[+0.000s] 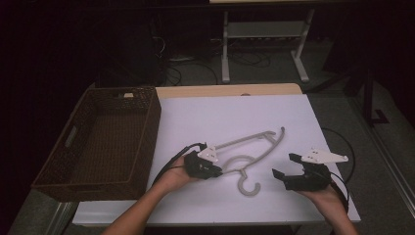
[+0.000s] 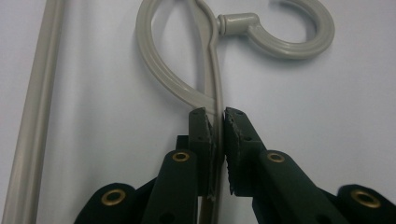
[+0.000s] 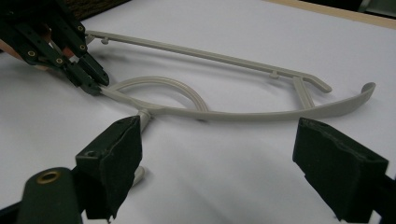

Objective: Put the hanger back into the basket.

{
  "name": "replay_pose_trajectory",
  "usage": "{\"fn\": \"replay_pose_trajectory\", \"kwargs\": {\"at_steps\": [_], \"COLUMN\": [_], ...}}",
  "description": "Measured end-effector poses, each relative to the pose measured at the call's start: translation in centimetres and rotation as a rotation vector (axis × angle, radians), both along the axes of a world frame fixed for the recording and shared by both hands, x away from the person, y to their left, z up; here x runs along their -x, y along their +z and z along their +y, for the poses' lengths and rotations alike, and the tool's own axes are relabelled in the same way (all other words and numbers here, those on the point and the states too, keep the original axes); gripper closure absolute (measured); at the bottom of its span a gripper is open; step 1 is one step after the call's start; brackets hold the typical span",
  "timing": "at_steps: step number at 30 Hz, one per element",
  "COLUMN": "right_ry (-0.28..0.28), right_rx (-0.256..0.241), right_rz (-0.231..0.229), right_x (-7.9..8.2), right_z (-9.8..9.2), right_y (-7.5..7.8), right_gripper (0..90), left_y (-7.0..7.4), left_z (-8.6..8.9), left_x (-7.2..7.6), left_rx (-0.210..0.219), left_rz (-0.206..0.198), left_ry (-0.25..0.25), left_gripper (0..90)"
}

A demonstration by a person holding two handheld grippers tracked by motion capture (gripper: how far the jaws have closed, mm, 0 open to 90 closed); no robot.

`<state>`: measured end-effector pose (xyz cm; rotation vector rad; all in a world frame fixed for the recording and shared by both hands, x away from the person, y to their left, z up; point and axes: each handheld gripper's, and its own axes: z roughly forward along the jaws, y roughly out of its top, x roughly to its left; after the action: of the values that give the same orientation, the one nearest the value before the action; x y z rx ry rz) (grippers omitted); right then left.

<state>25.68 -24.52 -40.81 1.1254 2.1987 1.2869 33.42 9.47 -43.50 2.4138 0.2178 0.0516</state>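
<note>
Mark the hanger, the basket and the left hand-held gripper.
hanger (image 1: 248, 188): high view, on its hook.
basket (image 1: 153, 122): high view, on its right wall.
left hand-held gripper (image 2: 219, 122): left gripper view, between the fingertips clamping the hanger.

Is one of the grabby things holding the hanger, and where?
Yes. The left gripper pinches the hanger on its thin arm beside the hook. The right gripper is open, holding nothing.

Pretty dim room overall, most of the light lands on the white table top (image 1: 235, 122), which has a strip of bare wood edge (image 1: 230, 90) showing at 12 o'clock. Past that there's a grey floor (image 1: 264, 73) with a white metal desk frame (image 1: 264, 44) standing on it and a tangle of dark cables (image 1: 186, 68) around 11 o'clock. The left side is basically black.
</note>
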Motion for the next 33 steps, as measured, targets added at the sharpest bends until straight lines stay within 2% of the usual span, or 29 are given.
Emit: {"fn": "replay_pose_trajectory", "kwargs": {"at_steps": [6,15,19,22,28,33], "right_ry": [-0.002,-0.008,-0.01,-0.009,-0.012,-0.013], "right_rx": [-0.002,-0.008,-0.012,-0.01,-0.012,-0.012], "right_rz": [-0.002,-0.002,0.001,-0.004,-0.002,-0.002], "right_x": [0.0,0.0,0.0,0.0,0.0,0.0], "right_z": [-0.1,-0.2,-0.2,-0.2,-0.3,-0.3], "right_y": [0.0,0.1,0.2,0.2,0.2,0.2], "right_gripper": [15.1,15.2,15.2,15.2,15.2,15.3], "left_y": [1.1,2.4,2.8,3.3,3.9,4.3], "left_z": [0.5,1.4,1.7,2.2,2.9,3.1], "left_x": [-0.1,-0.2,-0.3,-0.5,-0.7,-0.8], "left_rx": [0.027,0.092,0.1,0.127,0.145,0.164], "left_rz": [-0.005,-0.001,-0.015,-0.013,-0.028,-0.014], "left_ry": [0.012,0.046,0.06,0.079,0.106,0.115], "left_gripper": [81.9,82.0,82.2,82.5,82.8,82.9]}}
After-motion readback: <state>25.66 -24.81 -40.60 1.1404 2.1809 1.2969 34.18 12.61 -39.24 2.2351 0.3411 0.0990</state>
